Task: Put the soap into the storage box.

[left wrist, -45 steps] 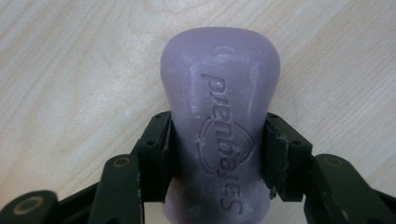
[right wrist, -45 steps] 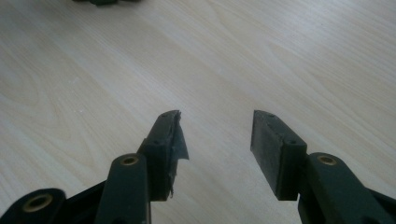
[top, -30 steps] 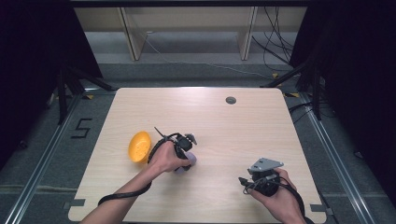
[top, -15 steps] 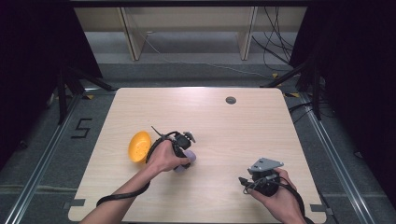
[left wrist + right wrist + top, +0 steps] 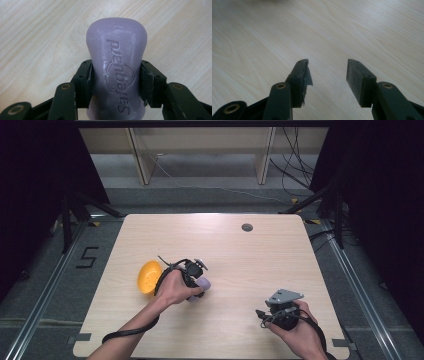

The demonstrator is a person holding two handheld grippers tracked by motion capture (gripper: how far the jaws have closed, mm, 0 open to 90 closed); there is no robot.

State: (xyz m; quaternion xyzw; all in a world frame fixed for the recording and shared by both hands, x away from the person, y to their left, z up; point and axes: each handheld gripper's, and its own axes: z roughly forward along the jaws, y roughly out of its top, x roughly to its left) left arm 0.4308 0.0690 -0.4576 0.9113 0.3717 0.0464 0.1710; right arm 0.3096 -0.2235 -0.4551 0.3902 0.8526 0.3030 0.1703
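A lilac bar of soap (image 5: 116, 65) with embossed lettering sits between the jaws of my left gripper (image 5: 115, 75), which is shut on its sides. In the high view that left gripper (image 5: 196, 281) is left of the table's middle, with the soap (image 5: 202, 284) at the tabletop. An orange bowl (image 5: 148, 276) lies tipped just left of the hand. My right gripper (image 5: 265, 314) rests near the front right of the table. Its own view shows the right gripper (image 5: 327, 68) open over bare wood, nothing between the jaws.
The light wooden table (image 5: 240, 255) has a small dark round hole (image 5: 247, 227) near its far edge. Cables trail from both grippers toward the front edge. Dark floor and black frame legs surround the table.
The left hand with the soap has shifted very slightly toward the front. The right gripper has not moved.
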